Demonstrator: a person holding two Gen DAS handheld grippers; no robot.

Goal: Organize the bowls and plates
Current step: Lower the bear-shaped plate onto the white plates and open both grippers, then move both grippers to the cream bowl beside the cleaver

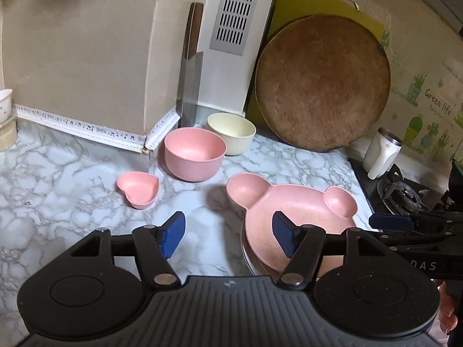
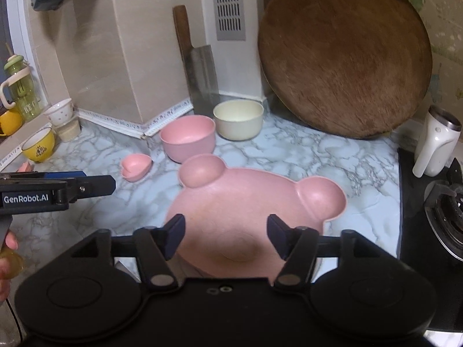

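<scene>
Matt pink plate [image 2: 249, 202]; glossy marble-look counter [image 2: 332, 156].

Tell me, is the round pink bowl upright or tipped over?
Upright. The pink bowl stands on its base on the counter, its opening faces up, and it looks empty.
</scene>
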